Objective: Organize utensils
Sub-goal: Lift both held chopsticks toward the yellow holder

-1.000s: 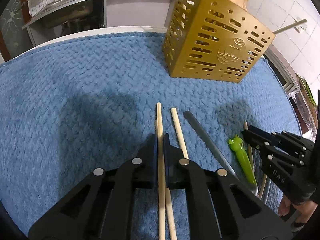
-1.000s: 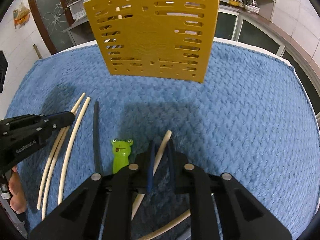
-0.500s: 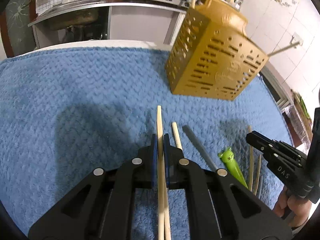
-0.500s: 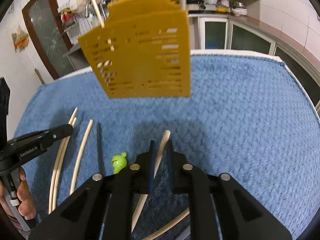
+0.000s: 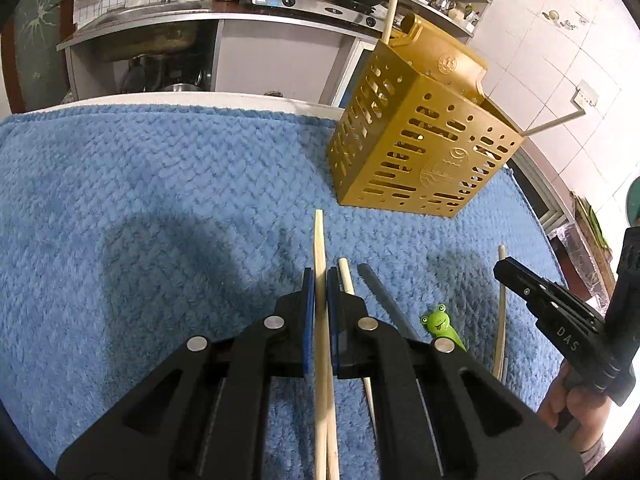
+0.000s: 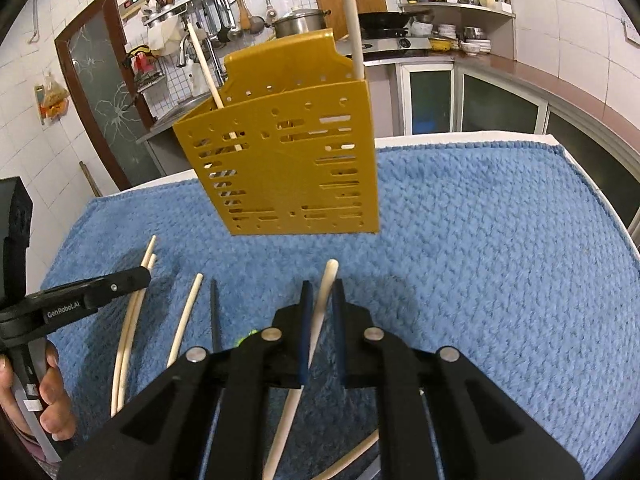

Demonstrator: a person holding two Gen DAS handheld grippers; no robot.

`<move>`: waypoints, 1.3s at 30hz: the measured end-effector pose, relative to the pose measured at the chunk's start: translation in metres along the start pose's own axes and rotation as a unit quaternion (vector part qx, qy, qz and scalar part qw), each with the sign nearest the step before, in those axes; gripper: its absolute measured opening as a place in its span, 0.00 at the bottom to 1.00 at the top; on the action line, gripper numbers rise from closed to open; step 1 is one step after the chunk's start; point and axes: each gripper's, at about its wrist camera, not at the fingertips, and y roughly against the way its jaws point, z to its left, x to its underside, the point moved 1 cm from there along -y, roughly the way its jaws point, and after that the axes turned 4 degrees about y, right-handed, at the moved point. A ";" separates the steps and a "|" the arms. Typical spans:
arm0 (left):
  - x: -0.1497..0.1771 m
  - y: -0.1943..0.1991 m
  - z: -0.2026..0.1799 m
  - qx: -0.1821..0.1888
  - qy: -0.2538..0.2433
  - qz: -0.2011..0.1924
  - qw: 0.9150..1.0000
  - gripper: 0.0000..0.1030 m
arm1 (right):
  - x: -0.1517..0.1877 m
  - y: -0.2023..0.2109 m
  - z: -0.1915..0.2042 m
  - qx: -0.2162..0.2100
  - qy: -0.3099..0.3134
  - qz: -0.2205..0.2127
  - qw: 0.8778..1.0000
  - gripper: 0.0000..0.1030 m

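- Blue towel (image 5: 168, 200) covers my table; gold utensil holder (image 5: 416, 152) stands on it.
- My left gripper (image 5: 320, 280) clamps a wooden chopstick (image 5: 320, 240).
- My right gripper (image 6: 322, 292) pinches a pale chopstick (image 6: 326, 284).

green frog utensil (image 6: 249, 334) mostly hidden behind right gripper's fingers (image 6: 305, 320), chopstick (image 5: 322, 360) cut off below

both chopsticks (image 5: 320, 248) (image 6: 326, 284) lifted off towel (image 5: 160, 200)

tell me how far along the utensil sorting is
Done: two chopsticks already stand in the gold holder. In hand: the left gripper and right gripper each clamp one chopstick. Left on the blue towel: several chopsticks, a dark stick and the frog utensil.
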 end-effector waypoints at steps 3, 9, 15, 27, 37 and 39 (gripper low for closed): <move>-0.002 0.002 0.003 0.003 0.005 0.002 1.000 0.05 | 0.001 0.001 0.000 -0.001 0.000 -0.004 1.000 0.10; -0.005 0.018 -0.001 0.007 0.001 -0.012 1.000 0.05 | -0.003 0.009 -0.004 -0.004 -0.008 -0.021 1.000 0.09; -0.008 0.050 -0.008 0.022 -0.007 -0.038 0.999 0.04 | -0.013 0.040 -0.001 -0.010 -0.005 -0.069 0.998 0.08; -0.017 0.100 -0.029 0.032 -0.019 -0.093 0.995 0.04 | -0.025 0.078 0.001 -0.012 0.001 -0.123 0.992 0.07; -0.026 0.121 -0.045 0.025 -0.043 -0.137 0.989 0.04 | -0.037 0.110 -0.002 0.001 0.007 -0.175 0.985 0.06; -0.027 0.125 -0.051 0.029 -0.047 -0.144 0.988 0.04 | -0.039 0.115 -0.005 0.002 0.006 -0.184 0.983 0.06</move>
